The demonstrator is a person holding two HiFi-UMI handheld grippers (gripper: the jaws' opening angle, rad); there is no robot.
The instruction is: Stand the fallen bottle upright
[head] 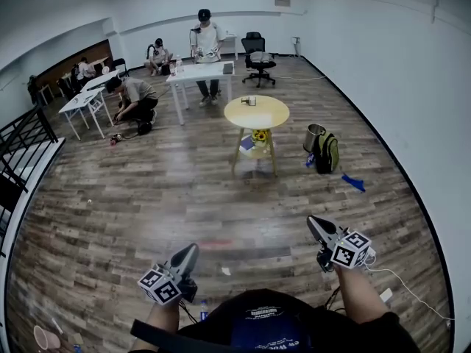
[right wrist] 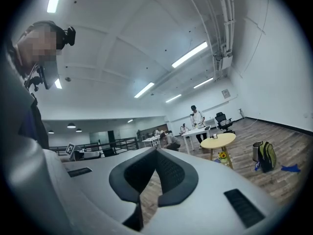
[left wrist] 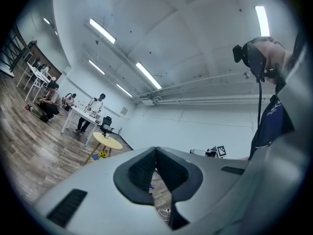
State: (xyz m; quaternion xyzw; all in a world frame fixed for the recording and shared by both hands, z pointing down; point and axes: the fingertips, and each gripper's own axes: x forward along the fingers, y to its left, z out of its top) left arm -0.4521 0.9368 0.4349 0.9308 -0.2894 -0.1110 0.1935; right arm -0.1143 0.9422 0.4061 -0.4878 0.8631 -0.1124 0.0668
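Both grippers are held out level in front of me over the wooden floor. My left gripper is shut with nothing between its pads, as the left gripper view also shows. My right gripper is likewise shut and empty in the right gripper view. A round yellow table stands some way ahead, with a small object on top too far off to identify. What looks like a small clear bottle lies on the floor close to my body.
A green backpack and a metal bin sit right of the yellow table, with a blue scrap on the floor nearby. White tables, several people and an office chair are farther back. A black railing runs along the left.
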